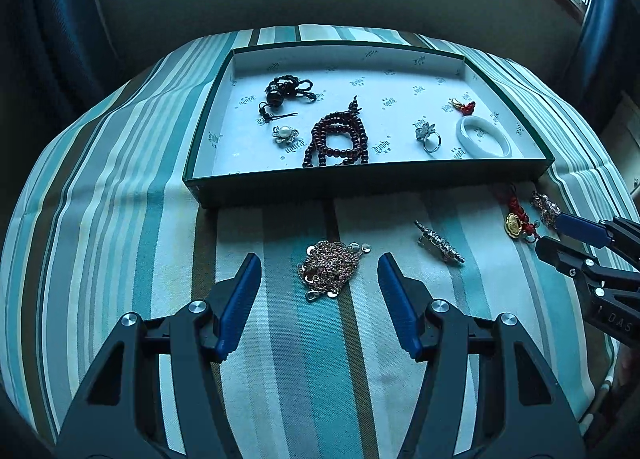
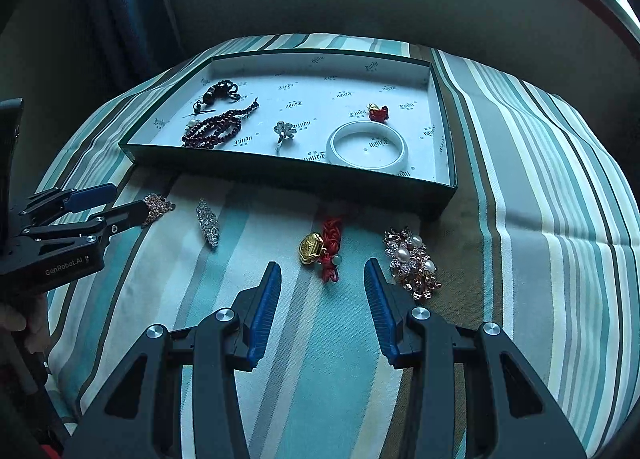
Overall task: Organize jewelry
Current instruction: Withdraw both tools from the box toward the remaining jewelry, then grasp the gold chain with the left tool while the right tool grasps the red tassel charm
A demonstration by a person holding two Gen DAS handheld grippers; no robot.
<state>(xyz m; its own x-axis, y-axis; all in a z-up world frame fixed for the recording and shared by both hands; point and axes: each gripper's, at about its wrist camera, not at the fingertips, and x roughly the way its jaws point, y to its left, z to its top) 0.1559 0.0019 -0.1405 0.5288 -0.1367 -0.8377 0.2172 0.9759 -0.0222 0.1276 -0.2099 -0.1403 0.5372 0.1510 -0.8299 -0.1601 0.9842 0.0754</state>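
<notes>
A tangled gold chain [image 1: 328, 271] lies on the striped cloth just ahead of my left gripper [image 1: 319, 261]. Its blue pads stand open on either side and do not touch the chain. My right gripper [image 2: 322, 265] is open too. A red cord charm with a gold lock [image 2: 320, 251] lies between its fingertips, untouched. A pearl and rhinestone brooch [image 2: 414, 263] sits just right of the right finger. A silver bar brooch [image 1: 440, 245] lies between the two grippers. Behind them, a dark green tray [image 1: 360, 179] holds several pieces.
In the tray lie a black cord necklace [image 1: 286, 93], a pearl flower brooch [image 1: 285, 134], dark red beads [image 1: 338, 139], a silver flower ring [image 1: 428, 137], a white bangle [image 1: 484, 137] and a small red charm [image 1: 464, 105]. The cloth falls away at rounded edges.
</notes>
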